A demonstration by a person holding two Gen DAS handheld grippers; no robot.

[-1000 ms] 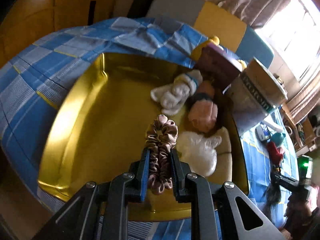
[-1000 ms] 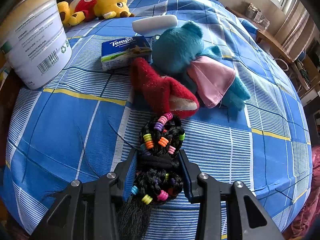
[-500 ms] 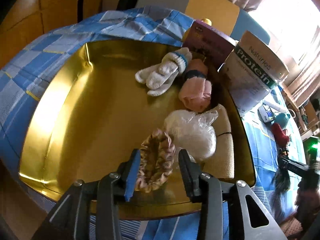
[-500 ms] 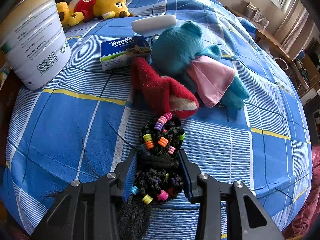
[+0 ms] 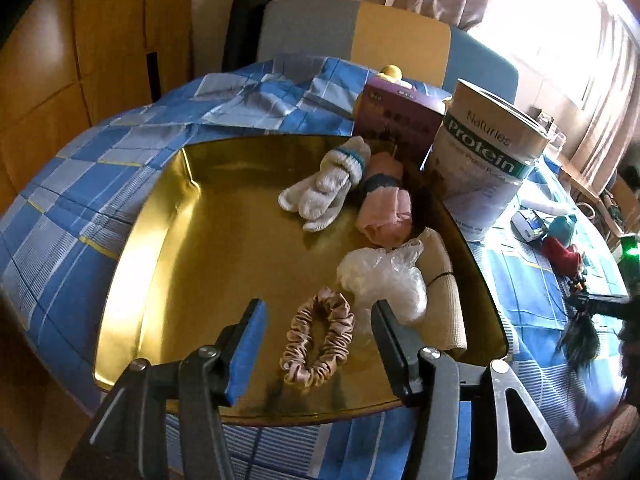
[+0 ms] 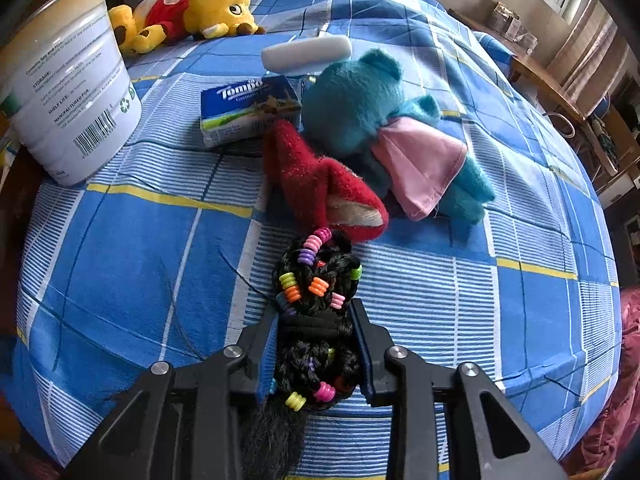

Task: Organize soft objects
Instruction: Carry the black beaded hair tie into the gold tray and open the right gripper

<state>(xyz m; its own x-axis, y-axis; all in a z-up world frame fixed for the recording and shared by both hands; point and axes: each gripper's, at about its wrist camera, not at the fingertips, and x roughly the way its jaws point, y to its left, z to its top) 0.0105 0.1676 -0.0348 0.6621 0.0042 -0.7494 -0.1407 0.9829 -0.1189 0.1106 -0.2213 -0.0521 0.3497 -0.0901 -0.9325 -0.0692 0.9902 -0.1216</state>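
In the left wrist view a gold tray (image 5: pixel 224 264) lies on the blue checked cloth. A pink scrunchie (image 5: pixel 318 340) lies loose on it, between the fingers of my open left gripper (image 5: pixel 318 320), which do not touch it. White socks (image 5: pixel 326 188), a pink roll (image 5: pixel 384 210), a crumpled plastic bag (image 5: pixel 384 278) and a beige roll (image 5: pixel 444 304) also lie in the tray. In the right wrist view my right gripper (image 6: pixel 316 320) is shut on a black braided hairpiece with coloured beads (image 6: pixel 316 276), low over the cloth.
A protein tub (image 5: pixel 484 164) (image 6: pixel 64 96) and a purple box (image 5: pixel 396 120) stand by the tray's far right side. A red plush piece (image 6: pixel 320 184), a teal plush toy (image 6: pixel 376 120), a tissue pack (image 6: pixel 248 110), a white case (image 6: pixel 306 54) and a yellow plush bear (image 6: pixel 188 12) lie on the cloth.
My left gripper opened and let the pink scrunchie drop onto the tray, then drew back. My right gripper stayed shut on the hairpiece and barely moved.
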